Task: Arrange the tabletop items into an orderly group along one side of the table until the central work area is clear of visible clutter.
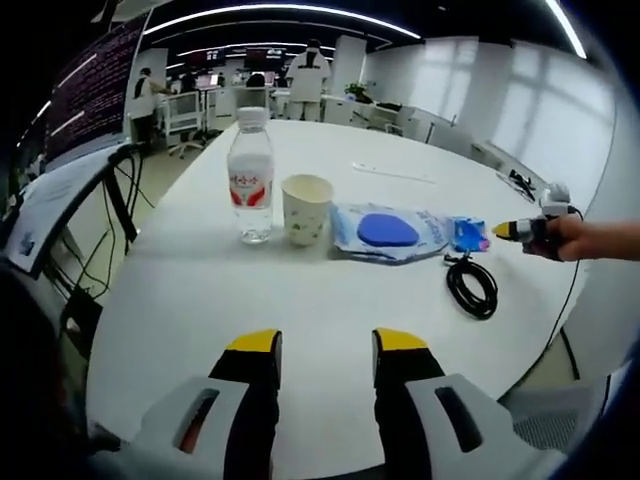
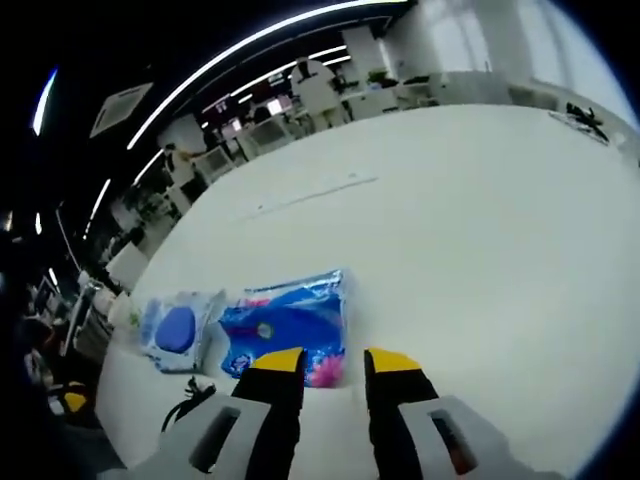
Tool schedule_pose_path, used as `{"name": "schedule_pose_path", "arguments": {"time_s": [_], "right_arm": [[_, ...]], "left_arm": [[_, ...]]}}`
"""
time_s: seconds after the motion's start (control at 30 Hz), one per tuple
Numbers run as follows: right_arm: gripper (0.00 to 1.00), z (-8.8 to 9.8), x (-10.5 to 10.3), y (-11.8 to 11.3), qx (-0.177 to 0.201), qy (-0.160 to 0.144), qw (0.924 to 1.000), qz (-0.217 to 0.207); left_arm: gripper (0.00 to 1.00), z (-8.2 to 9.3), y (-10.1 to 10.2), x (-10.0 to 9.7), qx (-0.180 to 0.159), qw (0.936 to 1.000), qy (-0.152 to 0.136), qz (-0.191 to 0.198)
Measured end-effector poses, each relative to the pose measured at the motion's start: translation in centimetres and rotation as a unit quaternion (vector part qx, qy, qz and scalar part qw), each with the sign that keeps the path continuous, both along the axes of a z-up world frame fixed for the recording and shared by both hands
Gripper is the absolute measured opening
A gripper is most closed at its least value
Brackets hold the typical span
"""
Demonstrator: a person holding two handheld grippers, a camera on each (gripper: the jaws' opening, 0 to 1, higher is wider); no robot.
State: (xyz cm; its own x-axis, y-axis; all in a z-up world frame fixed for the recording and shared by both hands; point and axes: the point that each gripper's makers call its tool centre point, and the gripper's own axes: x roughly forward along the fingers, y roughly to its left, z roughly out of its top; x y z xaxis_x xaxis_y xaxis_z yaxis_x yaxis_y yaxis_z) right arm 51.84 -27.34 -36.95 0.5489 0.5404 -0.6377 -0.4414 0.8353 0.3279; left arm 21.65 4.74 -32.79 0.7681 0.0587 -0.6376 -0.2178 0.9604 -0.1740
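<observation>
Your left gripper (image 1: 327, 352): jaws parted with bare table between the yellow tips, holding nothing, low over the near edge of the white table (image 1: 300, 290).
Your right gripper (image 2: 333, 367): jaws apart, gripping nothing, tips just short of the blue tissue pack (image 2: 290, 325); whether they touch it, you cannot tell.
Cable (image 1: 472, 285): black coil lying on the table just in front of the wipes.
Row ahead of you: water bottle (image 1: 250, 178), paper cup (image 1: 306, 208), wet-wipe pack (image 1: 385, 231) with blue lid, side by side, the tissue pack at its far end.
Far table: a thin white strip (image 1: 393, 172) lies alone.
</observation>
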Motion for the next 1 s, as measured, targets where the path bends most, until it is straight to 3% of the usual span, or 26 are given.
{"name": "schedule_pose_path", "arguments": {"time_s": [0.07, 0.13, 0.37, 0.53, 0.6, 0.67, 0.77, 1.0], "right_arm": [[0.25, 1.5, -1.6, 0.5, -0.005, -0.009, 0.9998, 0.014], [0.28, 0.9, -2.8, 0.7, -0.02, -0.019, 0.9987, 0.042], [0.43, 2.6, -9.0, 2.6, -0.044, -0.044, 0.992, 0.111], [0.55, 4.5, -12.4, 3.5, -0.035, -0.06, 0.9874, 0.143], [0.57, 4.9, -12.7, 3.7, -0.025, -0.064, 0.987, 0.145], [0.59, 5.9, -13.4, 4.3, -0.011, -0.07, 0.987, 0.144], [0.61, 7.4, -15.0, 5.1, -0.009, -0.083, 0.9849, 0.152], [0.69, 8.1, -16.5, 6.1, 0.006, -0.098, 0.9845, 0.145]], "left_arm": [[0.36, 0.0, 0.5, 0.0, -0.005, 1.0, -0.003, -0.003], [0.37, 0.1, 1.0, -0.1, -0.011, 0.9999, -0.007, -0.008], [0.42, 0.8, 2.2, 0.0, -0.026, 0.9987, -0.019, -0.039], [0.49, 2.0, 2.3, 0.4, -0.026, 0.9962, -0.033, -0.077], [0.52, 2.3, 2.7, 0.5, -0.023, 0.9949, -0.037, -0.091], [0.58, 3.6, 2.9, 0.8, -0.009, 0.993, -0.058, -0.102], [0.64, 5.0, 2.9, 0.8, -0.019, 0.9913, -0.079, -0.103], [0.67, 5.7, 3.8, -0.2, -0.028, 0.9887, -0.097, -0.111]]}}
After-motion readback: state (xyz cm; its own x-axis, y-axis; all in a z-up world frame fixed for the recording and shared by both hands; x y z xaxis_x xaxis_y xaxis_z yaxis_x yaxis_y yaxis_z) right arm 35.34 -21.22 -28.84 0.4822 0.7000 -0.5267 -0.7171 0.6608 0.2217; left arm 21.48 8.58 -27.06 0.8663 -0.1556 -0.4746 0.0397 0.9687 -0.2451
